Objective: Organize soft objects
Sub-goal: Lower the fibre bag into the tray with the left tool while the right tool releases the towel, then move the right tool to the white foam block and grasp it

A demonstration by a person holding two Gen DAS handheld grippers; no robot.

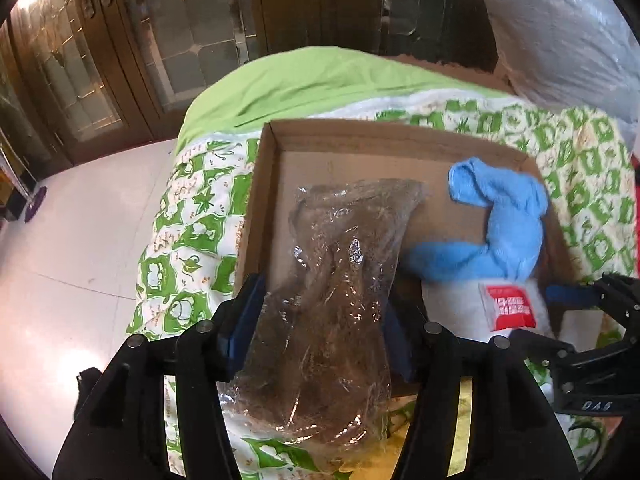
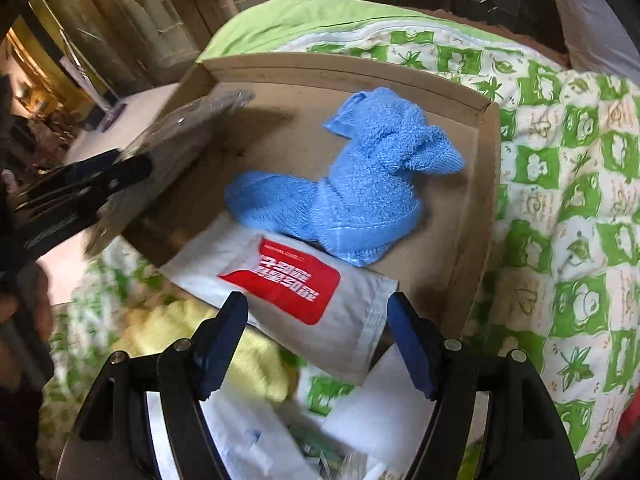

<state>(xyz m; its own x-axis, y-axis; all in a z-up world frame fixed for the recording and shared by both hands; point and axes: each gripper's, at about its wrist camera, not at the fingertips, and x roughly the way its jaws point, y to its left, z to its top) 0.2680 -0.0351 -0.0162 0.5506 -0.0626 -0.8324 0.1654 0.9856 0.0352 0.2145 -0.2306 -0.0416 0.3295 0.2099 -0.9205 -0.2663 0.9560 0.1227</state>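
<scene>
A shallow cardboard box [image 1: 276,148] [image 2: 486,184] lies on the bed. In it are a twisted blue towel [image 1: 508,224] [image 2: 360,176] and a white packet with a red label [image 1: 506,306] [image 2: 288,284] that hangs over the near wall. My left gripper [image 1: 320,328] is shut on a clear plastic bag of brown soft stuff [image 1: 336,280] [image 2: 192,128] and holds it over the box's left side. My right gripper [image 2: 318,340] is open and empty, just before the white packet. It also shows in the left wrist view [image 1: 592,320].
The bed has a green-and-white patterned quilt [image 2: 568,208] and a green sheet [image 1: 304,80]. A yellow cloth [image 2: 224,340] and white packets [image 2: 248,440] lie near the front. A big plastic-wrapped bundle [image 1: 560,28] stands at the back right. White floor [image 1: 80,240] lies left.
</scene>
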